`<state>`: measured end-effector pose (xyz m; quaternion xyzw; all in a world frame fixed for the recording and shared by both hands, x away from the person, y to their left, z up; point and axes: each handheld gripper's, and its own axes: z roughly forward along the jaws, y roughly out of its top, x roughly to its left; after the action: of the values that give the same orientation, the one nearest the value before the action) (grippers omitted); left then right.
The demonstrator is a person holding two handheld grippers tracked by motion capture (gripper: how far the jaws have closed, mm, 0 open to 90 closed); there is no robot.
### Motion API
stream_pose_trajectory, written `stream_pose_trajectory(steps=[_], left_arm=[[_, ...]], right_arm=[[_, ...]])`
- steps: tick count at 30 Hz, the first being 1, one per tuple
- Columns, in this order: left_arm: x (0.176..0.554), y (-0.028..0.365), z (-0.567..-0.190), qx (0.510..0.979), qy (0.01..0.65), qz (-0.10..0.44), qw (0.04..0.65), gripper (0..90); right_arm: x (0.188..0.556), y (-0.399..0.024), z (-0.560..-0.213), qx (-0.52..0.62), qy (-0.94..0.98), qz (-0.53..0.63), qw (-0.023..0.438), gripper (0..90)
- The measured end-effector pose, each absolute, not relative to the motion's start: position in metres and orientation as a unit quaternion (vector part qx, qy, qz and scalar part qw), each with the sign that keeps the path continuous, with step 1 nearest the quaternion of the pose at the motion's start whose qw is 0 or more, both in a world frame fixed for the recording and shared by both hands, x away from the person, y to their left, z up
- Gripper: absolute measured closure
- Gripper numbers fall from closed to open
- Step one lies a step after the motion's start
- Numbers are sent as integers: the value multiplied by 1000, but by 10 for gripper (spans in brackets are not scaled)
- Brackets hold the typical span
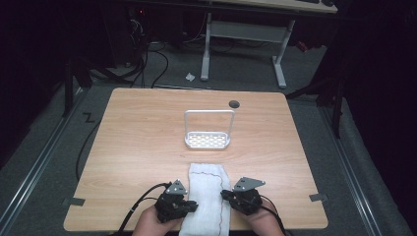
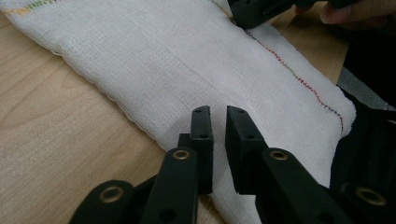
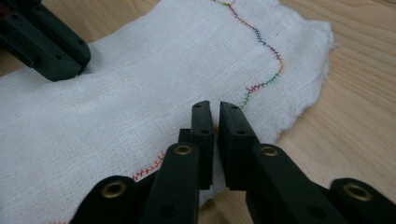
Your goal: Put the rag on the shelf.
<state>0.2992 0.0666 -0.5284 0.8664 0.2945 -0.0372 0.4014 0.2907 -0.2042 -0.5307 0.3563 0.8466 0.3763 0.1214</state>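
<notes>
One cloth (image 1: 208, 189), one rack (image 1: 208, 129), two grippers flanking.

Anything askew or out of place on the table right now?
Nothing is spilled or damaged. The cloth lies a bit crooked, its near end hanging off the table edge, and its stitched edge runs wavy. The rack stands upright behind it.
</notes>
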Motion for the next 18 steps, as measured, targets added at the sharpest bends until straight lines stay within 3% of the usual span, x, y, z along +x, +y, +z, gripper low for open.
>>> stream_pose_trajectory(steps=[7, 13, 18], left_arm=[[335, 87, -524, 828, 355, 41, 432, 632], [371, 76, -528, 816, 381, 87, 426, 563], [393, 63, -534, 813, 395, 72, 422, 553]], right_arm=[[296, -212, -525, 371, 820, 405, 162, 699], [297, -220, -522, 381, 810, 414, 167, 636], [296, -219, -522, 375, 811, 415, 172, 618]])
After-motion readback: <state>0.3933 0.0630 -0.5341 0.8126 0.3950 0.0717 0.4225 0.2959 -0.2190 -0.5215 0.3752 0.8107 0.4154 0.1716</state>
